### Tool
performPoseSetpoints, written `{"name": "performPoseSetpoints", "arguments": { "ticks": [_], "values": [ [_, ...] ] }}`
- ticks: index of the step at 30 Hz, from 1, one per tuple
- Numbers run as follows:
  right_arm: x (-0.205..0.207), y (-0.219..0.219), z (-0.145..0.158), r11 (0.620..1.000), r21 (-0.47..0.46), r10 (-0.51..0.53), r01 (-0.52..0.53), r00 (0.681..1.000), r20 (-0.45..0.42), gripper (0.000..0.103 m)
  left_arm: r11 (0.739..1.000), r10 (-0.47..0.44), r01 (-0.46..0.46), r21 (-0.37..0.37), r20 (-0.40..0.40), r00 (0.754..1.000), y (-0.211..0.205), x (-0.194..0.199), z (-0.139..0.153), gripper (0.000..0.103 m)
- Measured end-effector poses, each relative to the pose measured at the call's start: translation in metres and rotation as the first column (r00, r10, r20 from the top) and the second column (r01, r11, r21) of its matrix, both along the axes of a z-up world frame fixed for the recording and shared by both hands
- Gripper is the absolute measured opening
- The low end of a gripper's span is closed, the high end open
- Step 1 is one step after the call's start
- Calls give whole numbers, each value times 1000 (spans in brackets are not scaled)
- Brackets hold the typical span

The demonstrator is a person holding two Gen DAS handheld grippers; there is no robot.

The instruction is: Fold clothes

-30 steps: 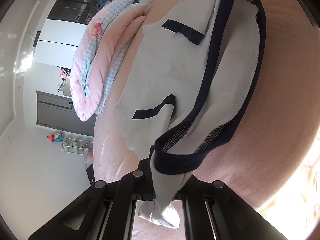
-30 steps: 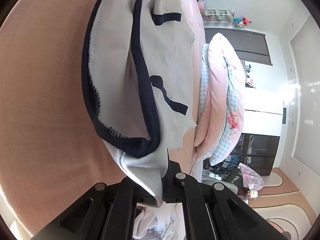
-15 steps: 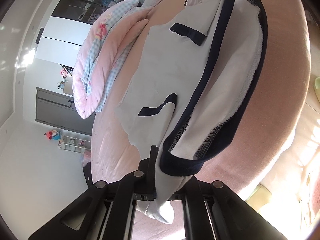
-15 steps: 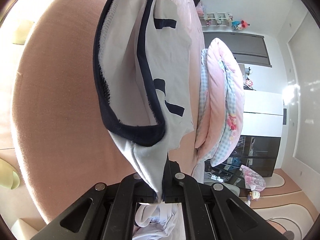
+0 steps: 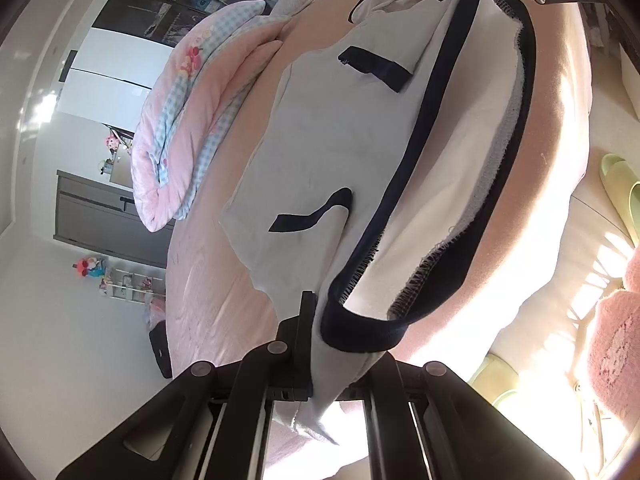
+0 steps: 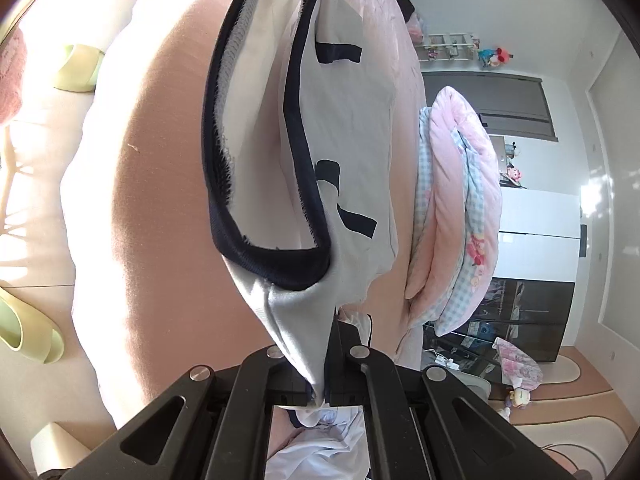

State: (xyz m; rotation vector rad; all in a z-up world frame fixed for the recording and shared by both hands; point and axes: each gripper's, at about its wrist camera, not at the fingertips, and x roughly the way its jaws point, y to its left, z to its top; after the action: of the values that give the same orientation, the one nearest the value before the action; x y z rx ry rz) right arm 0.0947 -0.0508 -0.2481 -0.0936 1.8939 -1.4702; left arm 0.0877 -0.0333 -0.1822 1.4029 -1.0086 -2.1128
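Over a pink bed [image 5: 556, 152], both claws hold one light grey garment [image 5: 344, 136] lifted by its dark navy waistband [image 5: 360, 334]. No brand, label or readable writing shows anywhere on the cloth or in the room.

Left wrist view, left to right: white wall, a grey cabinet [image 5: 92, 216], small toys on a shelf [image 5: 90, 268], then a folded pink-and-blue-check quilt [image 5: 188, 132] lying on the bed beside the garment. Left claw [image 5: 320, 356] is clamped on the garment at the waistband's corner, fabric bunched between its fingers and hanging below. The garment's lower part still lies on the bed; two navy pocket trims [image 5: 312, 216] show on its face. Waistband gapes open, pale inside and serged edge visible. Right of it, bare bed surface to the rounded bed edge, then sunlit floor with pale green slippers [image 5: 620, 188].

Right wrist view, left to right: green slippers [image 6: 28, 328] on the floor, bed edge, wide bare pink bed [image 6: 152, 184], then the garment [image 6: 352, 128]. Right claw [image 6: 320, 388] is pinched shut on the opposite waistband corner. More white cloth [image 6: 320, 440] lies below the claw. Quilt [image 6: 460, 200] sits close on the garment's far side; dark glass-front cabinet [image 6: 520, 320] and white wardrobe [image 6: 536, 220] beyond.
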Motion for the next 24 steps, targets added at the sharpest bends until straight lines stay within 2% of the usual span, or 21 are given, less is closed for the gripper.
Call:
{"name": "performPoseSetpoints", "arguments": {
  "ticks": [10,16,24],
  "values": [
    [12,12,3,1000,15,-21,21,999,48,0,998,18,-19,58,22,1000,10,13,-6,2],
    [22,23,-6,999,46,-27,24,996,80,1,994,30,-34,103,44,999,18,23,-15,2],
    [17,18,14,996,48,-76,69,984,159,1,988,65,-69,141,36,997,9,15,9,2]
  ]
}}
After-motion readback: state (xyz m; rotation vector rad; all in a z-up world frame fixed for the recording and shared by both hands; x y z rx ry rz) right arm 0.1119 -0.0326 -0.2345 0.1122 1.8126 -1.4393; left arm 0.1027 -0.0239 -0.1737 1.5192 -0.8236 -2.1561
